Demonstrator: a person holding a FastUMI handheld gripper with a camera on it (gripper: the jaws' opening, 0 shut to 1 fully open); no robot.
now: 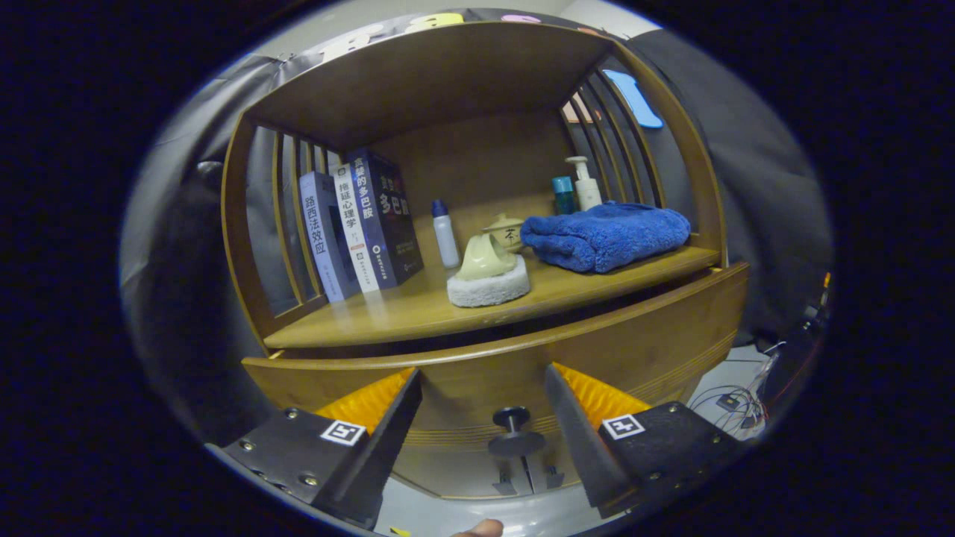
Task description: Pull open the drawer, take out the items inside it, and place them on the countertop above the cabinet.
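Drawer knob between my spread fingers

My gripper (483,406) is wide, holding nothing; the drawer (656,335) sits under the shelf, stiff wood I'd guess, best taken by its small knob (512,418)

my jaws stand apart with open air between them, and the drawer knob (513,431) sits in that gap, just ahead, nothing blocking the way to it. the drawer front (642,335) is a flat wall behind the knob. above it, the desk (388,317) has a bare strip along its front edge, widest ahead of the books (362,227). further back the room narrows: books at the left, a small white bottle (445,235) next to them, a sponge brush (489,274) in the middle with a lidded pot (506,230) behind it, and a folded blue towel (606,235) at the right. two more bottles (576,190) crowd the back right corner. slatted sides (287,224) and the roof (433,82) close it in.
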